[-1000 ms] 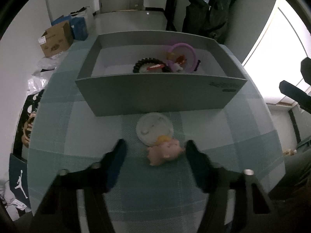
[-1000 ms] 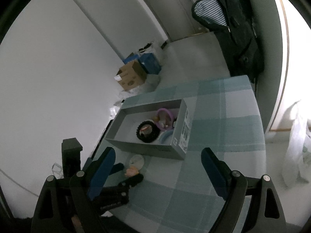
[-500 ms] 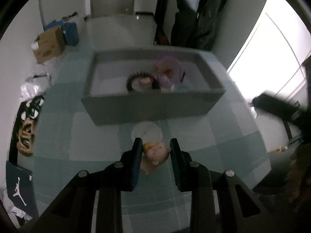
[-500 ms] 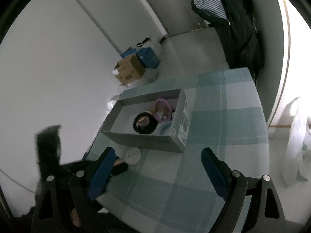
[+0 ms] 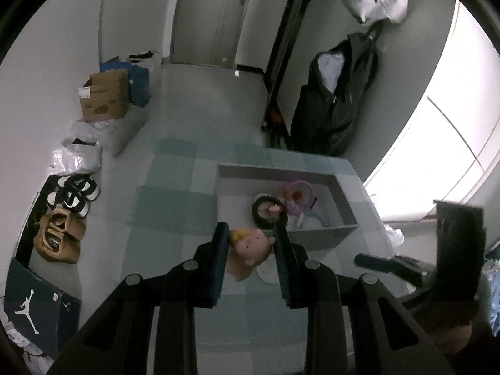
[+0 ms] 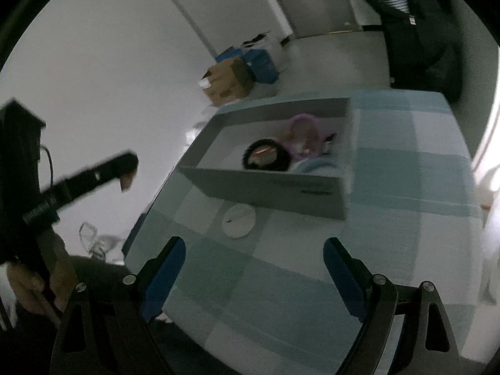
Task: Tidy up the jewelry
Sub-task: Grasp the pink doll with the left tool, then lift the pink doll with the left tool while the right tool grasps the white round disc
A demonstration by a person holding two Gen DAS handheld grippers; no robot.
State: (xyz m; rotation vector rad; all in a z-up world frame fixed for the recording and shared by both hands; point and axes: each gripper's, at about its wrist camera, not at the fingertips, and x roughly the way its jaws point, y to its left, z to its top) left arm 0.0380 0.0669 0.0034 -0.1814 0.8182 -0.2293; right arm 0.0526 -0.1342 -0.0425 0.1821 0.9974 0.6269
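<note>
Because its jaws clamp the pink figurine (image 5: 251, 250) aloft, the left gripper (image 5: 250, 243) can carry it above the table toward the far grey box (image 6: 265, 187); right gripper (image 6: 253, 265), jaws apart, hangs empty near the white disc (image 6: 239, 221).

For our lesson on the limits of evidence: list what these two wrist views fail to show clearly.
- Left wrist view: the pink figure's lower part, hidden between the left gripper's fingers.
- Left wrist view: the white disc, mostly covered by that figure.
- Right wrist view: the small items inside the purple ring in the grey box, blurred.
</note>
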